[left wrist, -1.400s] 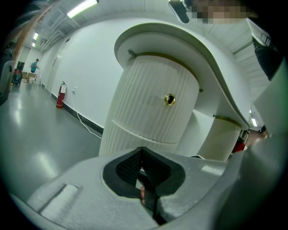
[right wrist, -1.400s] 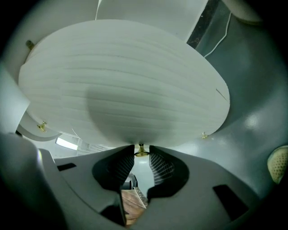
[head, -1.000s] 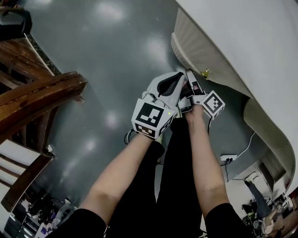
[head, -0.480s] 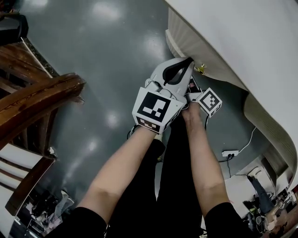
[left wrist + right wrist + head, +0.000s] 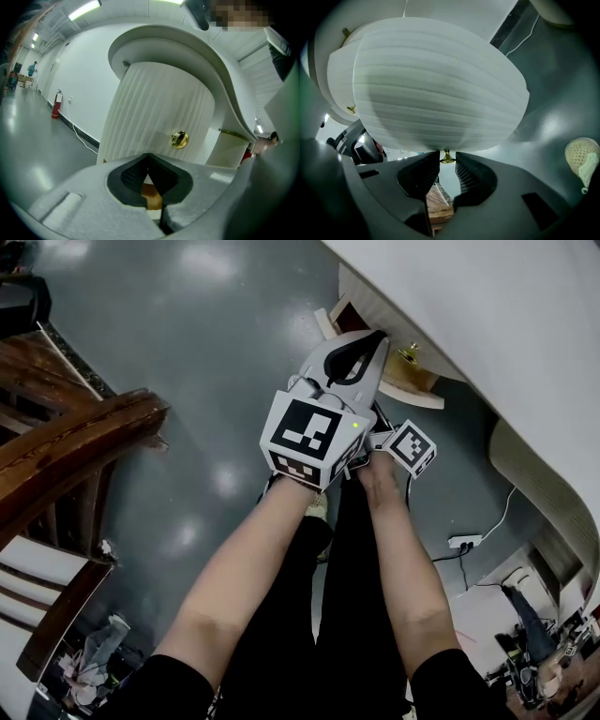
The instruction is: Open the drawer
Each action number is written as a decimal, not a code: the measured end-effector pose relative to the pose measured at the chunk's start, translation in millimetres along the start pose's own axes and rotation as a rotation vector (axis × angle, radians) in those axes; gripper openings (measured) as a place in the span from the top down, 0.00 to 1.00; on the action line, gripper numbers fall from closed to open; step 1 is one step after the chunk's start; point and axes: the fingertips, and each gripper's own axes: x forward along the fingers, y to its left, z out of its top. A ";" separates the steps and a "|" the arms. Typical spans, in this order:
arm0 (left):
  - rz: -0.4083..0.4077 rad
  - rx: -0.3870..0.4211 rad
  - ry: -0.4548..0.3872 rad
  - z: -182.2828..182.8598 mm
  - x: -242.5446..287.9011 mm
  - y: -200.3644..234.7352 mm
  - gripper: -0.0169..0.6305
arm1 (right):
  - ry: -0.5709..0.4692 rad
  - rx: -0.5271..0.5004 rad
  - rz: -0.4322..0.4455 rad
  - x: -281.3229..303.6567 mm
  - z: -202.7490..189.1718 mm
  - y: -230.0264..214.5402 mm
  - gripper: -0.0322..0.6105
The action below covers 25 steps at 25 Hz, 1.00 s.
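In the head view, a white ribbed curved cabinet (image 5: pixel 375 310) is seen under a white counter top, above a glossy grey floor (image 5: pixel 216 352). Its low drawer with a wooden inside and a cream front (image 5: pixel 422 401) is found pulled partly out, just below a small brass upper knob (image 5: pixel 409 354). The grey left gripper (image 5: pixel 370 348) is held in front of the cabinet. The right gripper (image 5: pixel 401 442) is seen just beside it, its jaws covered by the left one. Dark wooden furniture (image 5: pixel 84 442) is seen at the left.

In the left gripper view, the left gripper (image 5: pixel 150 159) is shown with its jaws pressed together at the tips, nothing pinched. The upper knob (image 5: pixel 179 139) is seen beyond, apart from them.

In the right gripper view, the drawer's ribbed front (image 5: pixel 440 93) fills the frame. Its small brass drawer knob (image 5: pixel 447 158) is pinched between the tips of the right gripper (image 5: pixel 447 161).
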 end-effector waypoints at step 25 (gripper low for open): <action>0.061 -0.083 0.046 -36.4 -122.6 -11.7 0.96 | 0.023 0.053 -0.071 -33.6 -89.3 -10.6 0.79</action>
